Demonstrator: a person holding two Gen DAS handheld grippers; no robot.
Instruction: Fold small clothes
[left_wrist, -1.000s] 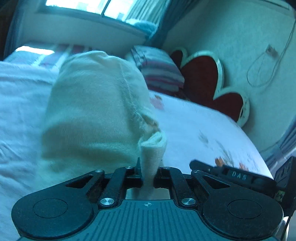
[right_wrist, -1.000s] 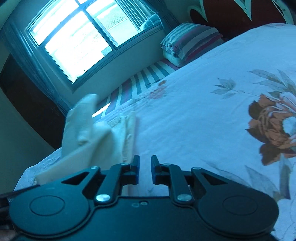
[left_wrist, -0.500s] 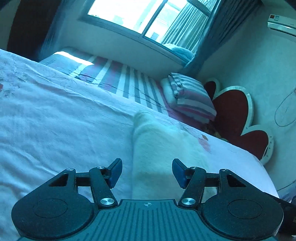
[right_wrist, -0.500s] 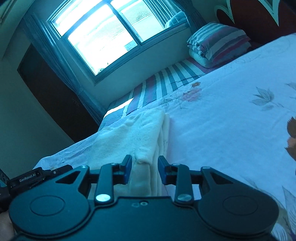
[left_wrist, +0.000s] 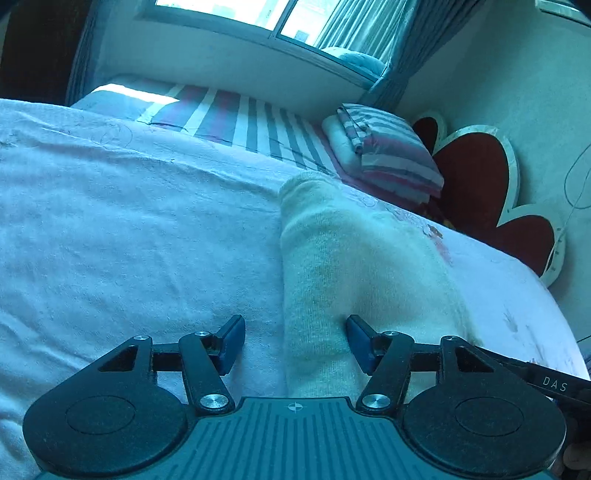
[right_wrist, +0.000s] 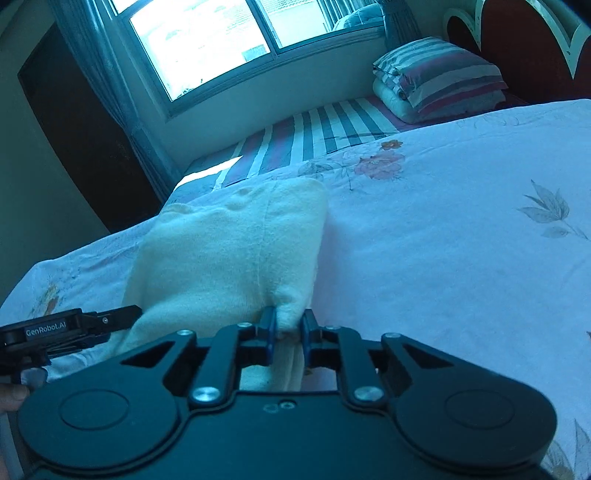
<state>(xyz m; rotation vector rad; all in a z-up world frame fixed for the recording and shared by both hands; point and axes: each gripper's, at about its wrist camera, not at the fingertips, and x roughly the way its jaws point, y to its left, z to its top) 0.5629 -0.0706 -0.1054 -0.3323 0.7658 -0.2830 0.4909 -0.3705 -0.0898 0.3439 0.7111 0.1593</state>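
A cream knit garment (left_wrist: 354, 266) lies folded lengthwise on the bed, stretching away from both cameras. My left gripper (left_wrist: 295, 341) is open and empty, its jaws wide apart over the garment's near left edge. In the right wrist view the same garment (right_wrist: 236, 251) lies ahead, and my right gripper (right_wrist: 287, 332) is shut on its near right corner, cloth bunched between the jaws. The left gripper's side (right_wrist: 66, 332) shows at the left edge of that view.
The bed has a pale floral sheet (right_wrist: 443, 229) with a striped sheet (left_wrist: 236, 118) beyond it. A folded striped quilt (left_wrist: 388, 155) lies by the red heart-shaped headboard (left_wrist: 491, 192). A window (right_wrist: 221, 37) and a dark doorway (right_wrist: 74, 129) are behind.
My left gripper let go of the garment and opened wide; the garment now lies flat on the bed. My right gripper closed on the garment's near corner.
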